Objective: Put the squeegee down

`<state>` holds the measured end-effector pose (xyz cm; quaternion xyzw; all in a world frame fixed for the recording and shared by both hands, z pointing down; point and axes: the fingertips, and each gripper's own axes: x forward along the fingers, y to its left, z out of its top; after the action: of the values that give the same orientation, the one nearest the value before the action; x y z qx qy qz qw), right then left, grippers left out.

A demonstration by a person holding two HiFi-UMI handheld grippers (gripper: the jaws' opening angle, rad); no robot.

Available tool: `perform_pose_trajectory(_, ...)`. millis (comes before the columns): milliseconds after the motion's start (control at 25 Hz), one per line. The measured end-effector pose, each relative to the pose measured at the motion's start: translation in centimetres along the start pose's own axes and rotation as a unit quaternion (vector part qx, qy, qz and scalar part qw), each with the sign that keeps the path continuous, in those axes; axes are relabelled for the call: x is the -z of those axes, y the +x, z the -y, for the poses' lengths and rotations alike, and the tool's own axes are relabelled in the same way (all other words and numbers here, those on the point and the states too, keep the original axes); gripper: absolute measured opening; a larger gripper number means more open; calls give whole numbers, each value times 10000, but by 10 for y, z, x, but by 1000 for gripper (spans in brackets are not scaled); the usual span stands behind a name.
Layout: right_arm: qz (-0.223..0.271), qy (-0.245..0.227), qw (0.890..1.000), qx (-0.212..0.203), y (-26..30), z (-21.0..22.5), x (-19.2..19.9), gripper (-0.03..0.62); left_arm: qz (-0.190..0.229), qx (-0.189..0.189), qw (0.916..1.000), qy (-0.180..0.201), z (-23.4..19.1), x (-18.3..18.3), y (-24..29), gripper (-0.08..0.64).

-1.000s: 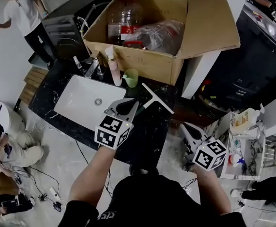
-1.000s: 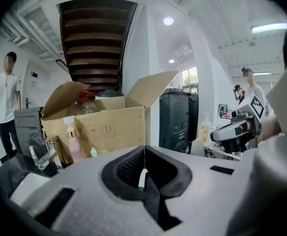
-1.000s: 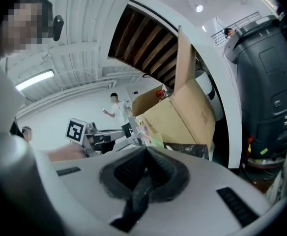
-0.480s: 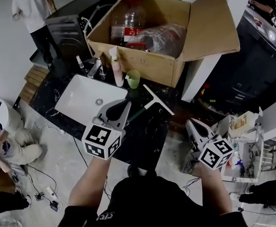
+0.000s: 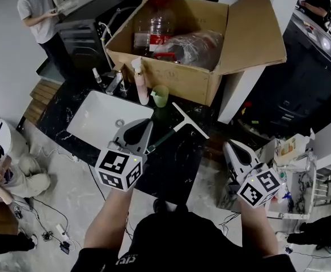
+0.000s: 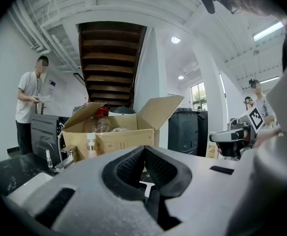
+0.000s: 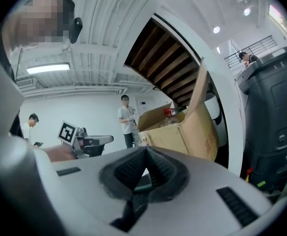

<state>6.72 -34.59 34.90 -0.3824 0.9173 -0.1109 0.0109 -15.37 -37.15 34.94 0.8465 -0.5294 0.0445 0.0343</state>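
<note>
The left gripper (image 5: 143,126) reaches forward, about level, on a bare left forearm (image 5: 110,219), with its jaws pressed together and nothing between them. The right gripper (image 5: 233,148) is held nearer the body, out to the right, also level, its jaws together and empty.

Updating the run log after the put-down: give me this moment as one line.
squeegee: lying on black counter beside sink, unheld | left gripper: shut, empty | right gripper: shut, empty | task: placement done

squeegee (image 5: 183,122) 1 | cardboard box (image 5: 177,79) 1 | sink (image 5: 96,122) 1 | green cup (image 5: 159,94) 1
</note>
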Motion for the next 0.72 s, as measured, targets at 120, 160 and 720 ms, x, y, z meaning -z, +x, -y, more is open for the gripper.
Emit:
perform_pose_trajectory(120,142,204,9997,-26,3,3,-9,3,76,-61,10000,-18,-5,-6,7,9)
perform_pose_trajectory(160,173,163,9997,-13,6,3,-13,3,101,-72,9999,-15,-6,-9,10,9)
perform_pose_trajectory(720,368,-520,9979,-77,34,0,-49,2,165,-238,9995,-104,-25,-24,28,9)
